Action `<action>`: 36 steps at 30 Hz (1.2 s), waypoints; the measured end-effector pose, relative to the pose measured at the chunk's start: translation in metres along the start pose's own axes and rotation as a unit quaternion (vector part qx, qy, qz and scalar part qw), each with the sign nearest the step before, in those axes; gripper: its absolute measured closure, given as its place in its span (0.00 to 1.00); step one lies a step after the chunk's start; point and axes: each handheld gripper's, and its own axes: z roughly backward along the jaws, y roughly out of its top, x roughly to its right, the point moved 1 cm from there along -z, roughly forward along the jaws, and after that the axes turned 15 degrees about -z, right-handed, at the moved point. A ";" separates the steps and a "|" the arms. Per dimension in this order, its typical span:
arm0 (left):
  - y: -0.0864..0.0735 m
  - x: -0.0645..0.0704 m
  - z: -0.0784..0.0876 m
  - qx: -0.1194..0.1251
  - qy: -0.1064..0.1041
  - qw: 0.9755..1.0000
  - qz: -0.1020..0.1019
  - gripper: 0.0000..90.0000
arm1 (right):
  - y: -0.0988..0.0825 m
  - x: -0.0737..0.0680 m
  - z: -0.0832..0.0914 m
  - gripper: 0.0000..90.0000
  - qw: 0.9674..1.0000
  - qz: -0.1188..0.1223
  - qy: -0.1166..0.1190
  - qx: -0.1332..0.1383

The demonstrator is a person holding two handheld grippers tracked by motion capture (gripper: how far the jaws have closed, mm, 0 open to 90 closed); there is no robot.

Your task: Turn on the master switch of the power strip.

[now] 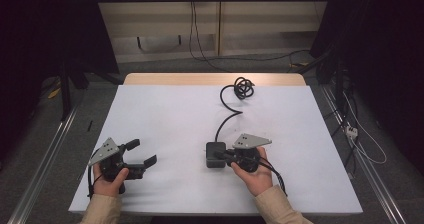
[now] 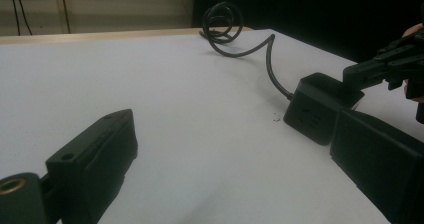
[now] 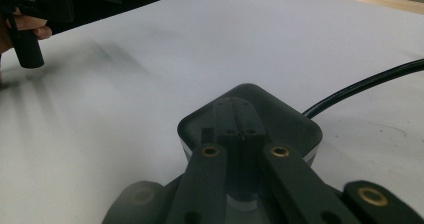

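R claw (image 1: 223, 155) jaws together, tips resting atop the black socket cube (image 1: 215, 154), mid-table w/ its cable (image 1: 231, 101) coiling to the far edge. L claw (image 1: 141, 153) jaws apart, holding nothing, near front-left of table (image 1: 165, 109).

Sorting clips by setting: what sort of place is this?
Probably a lab recording bay: a white-covered table between black curtains, metal rails on the floor, loose cables alongside.

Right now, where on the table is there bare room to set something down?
Free: the white sheet between the left gripper and the black socket cube, and the far left up to the wooden edge. Crowded: the cube under the shut right gripper, and its cord coiling to the far edge.
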 end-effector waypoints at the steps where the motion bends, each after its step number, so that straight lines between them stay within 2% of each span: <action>1: 0.000 0.000 0.000 0.000 0.000 1.000 0.000 0.05 | 0.000 0.000 0.000 1.00 1.000 0.000 0.000 0.001; 36: 0.000 0.000 0.000 0.003 0.000 1.000 0.002 0.05 | -0.002 0.001 0.000 1.00 1.000 -0.006 0.002 0.004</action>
